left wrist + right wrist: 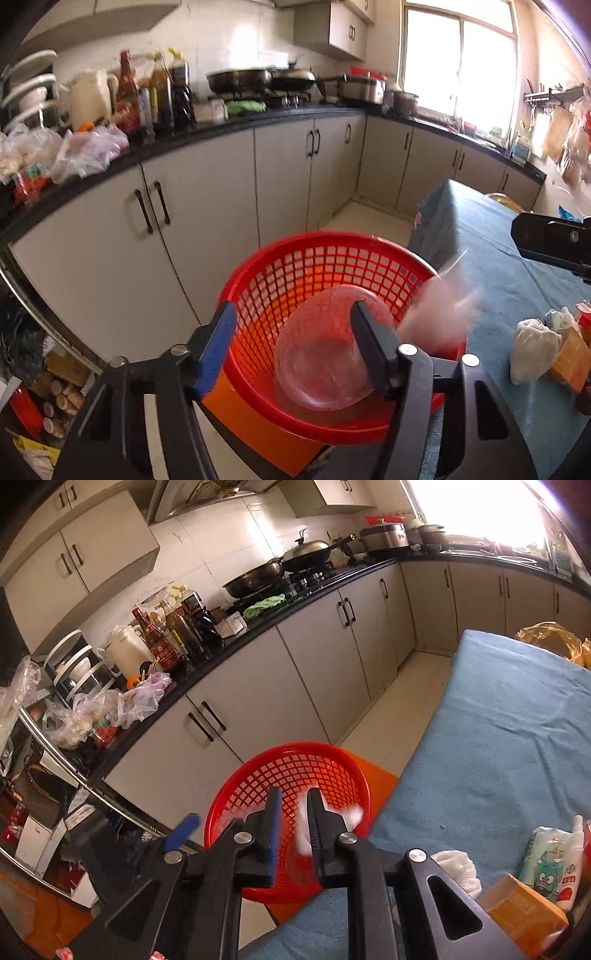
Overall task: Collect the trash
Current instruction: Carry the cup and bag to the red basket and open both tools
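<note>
The left gripper (295, 343) hangs over the red basket (258, 266) with its jaws spread wide and nothing between them; a clear plastic bowl (317, 354) lies loose inside the basket just below. The right gripper (293, 823) is above the same basket, its jaws a narrow gap apart. A white crumpled scrap (351, 814), blurred, shows at and just beyond them, but I cannot tell whether it is pinched or already falling free. In the left wrist view a pinkish blur (439, 314) sits at the basket's right rim, probably that same scrap.

The basket stands on an orange stool (376, 775) beside the blue-covered desk (498, 738). I judge the step in hand to be dropping trash into the basket.

On the desk near the right gripper lie a white cloth wad (458, 871), an orange box (524, 908) and a tissue pack (546, 860). The next move seems to call for swinging one gripper back over the desk, jaws spread, to whichever of these counts as trash.
</note>
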Tool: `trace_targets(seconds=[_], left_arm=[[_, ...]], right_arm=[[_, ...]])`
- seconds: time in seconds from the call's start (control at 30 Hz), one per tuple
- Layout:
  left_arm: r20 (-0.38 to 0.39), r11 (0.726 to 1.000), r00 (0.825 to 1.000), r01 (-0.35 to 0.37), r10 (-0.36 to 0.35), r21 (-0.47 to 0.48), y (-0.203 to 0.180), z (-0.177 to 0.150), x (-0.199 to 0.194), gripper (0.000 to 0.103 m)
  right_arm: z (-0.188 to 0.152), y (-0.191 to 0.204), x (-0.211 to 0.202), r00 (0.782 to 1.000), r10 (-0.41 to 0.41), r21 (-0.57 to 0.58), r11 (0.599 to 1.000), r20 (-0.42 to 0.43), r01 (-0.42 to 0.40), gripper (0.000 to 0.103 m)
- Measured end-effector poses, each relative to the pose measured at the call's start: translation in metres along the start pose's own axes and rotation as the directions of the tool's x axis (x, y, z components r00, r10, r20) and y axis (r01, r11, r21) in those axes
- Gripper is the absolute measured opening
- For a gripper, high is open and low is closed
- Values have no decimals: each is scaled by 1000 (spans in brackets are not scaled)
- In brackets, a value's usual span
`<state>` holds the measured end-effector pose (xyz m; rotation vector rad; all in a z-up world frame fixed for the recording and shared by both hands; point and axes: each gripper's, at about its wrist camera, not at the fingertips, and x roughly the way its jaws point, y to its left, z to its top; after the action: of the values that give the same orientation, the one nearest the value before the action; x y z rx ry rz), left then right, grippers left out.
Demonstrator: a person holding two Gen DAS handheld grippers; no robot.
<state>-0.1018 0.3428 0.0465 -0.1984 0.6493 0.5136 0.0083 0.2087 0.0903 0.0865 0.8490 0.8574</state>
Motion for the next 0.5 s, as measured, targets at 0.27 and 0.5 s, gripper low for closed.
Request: trace_targets(seconds=[0.27,0.5], left_arm=[[47,998,997,60,-61,22,-20,-11,-36,68],[95,981,980,162,-172,107,-72,-37,-76,76]], right_arm=[[-28,-27,-77,993,-45,9,999,113,44,28],[-88,-72,-151,973,-134,64,990,189,124,33]])
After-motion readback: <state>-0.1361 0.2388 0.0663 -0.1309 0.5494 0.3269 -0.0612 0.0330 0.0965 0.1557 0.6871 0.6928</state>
